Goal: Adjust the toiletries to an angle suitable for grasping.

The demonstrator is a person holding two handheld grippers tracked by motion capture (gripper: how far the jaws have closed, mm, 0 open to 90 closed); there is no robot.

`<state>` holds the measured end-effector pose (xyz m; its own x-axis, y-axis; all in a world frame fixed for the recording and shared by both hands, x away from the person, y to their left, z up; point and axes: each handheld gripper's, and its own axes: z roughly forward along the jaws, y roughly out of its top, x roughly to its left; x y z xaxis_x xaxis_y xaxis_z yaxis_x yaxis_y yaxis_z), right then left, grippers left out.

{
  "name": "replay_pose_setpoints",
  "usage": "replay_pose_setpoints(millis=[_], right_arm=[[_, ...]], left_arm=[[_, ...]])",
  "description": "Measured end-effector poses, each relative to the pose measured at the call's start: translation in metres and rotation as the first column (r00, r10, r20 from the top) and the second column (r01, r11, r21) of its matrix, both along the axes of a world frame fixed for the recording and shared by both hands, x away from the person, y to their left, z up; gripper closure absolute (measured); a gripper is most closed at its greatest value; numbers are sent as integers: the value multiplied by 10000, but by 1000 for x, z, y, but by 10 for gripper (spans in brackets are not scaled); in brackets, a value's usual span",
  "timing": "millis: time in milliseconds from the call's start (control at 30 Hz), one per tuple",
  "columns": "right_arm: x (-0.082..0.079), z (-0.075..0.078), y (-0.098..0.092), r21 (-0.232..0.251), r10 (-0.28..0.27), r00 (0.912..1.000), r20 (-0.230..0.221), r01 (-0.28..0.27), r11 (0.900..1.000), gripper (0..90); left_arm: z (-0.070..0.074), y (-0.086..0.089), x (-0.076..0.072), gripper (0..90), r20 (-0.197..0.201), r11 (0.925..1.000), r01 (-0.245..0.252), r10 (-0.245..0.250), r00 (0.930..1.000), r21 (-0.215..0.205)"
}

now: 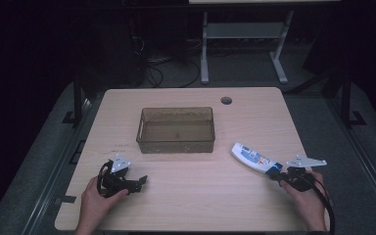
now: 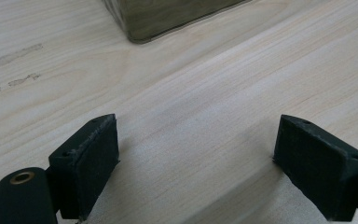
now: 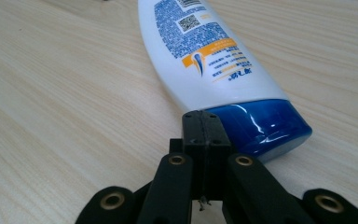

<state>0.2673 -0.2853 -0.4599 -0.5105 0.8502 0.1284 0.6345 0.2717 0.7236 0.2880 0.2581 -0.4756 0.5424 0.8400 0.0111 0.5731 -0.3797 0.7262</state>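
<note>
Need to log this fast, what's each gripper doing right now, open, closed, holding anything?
Left gripper: open, nothing between its fingers.
Right gripper: closed, empty, its tips right at the blue cap of the shampoo bottle.

A broad strip of bare table (image 1: 196, 196) is being left open across the lower middle of the high view, between the left gripper (image 1: 139, 182) and the right gripper (image 1: 273, 174). The middle of the frame is being blocked by the clear bin (image 1: 176, 130). At lower right, passage is being narrowed by the bottle (image 1: 252, 157), which is lying against the right gripper's closed tips.
</note>
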Motion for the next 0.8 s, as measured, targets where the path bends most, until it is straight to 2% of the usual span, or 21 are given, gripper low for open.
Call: replay_pose_setpoints(millis=[800], right_arm=[[25,-4,-15,24,-788,9969,1,788,9969,900]], left_arm=[[0,0,0,126,0,10000,4,-4,10000,-1]])
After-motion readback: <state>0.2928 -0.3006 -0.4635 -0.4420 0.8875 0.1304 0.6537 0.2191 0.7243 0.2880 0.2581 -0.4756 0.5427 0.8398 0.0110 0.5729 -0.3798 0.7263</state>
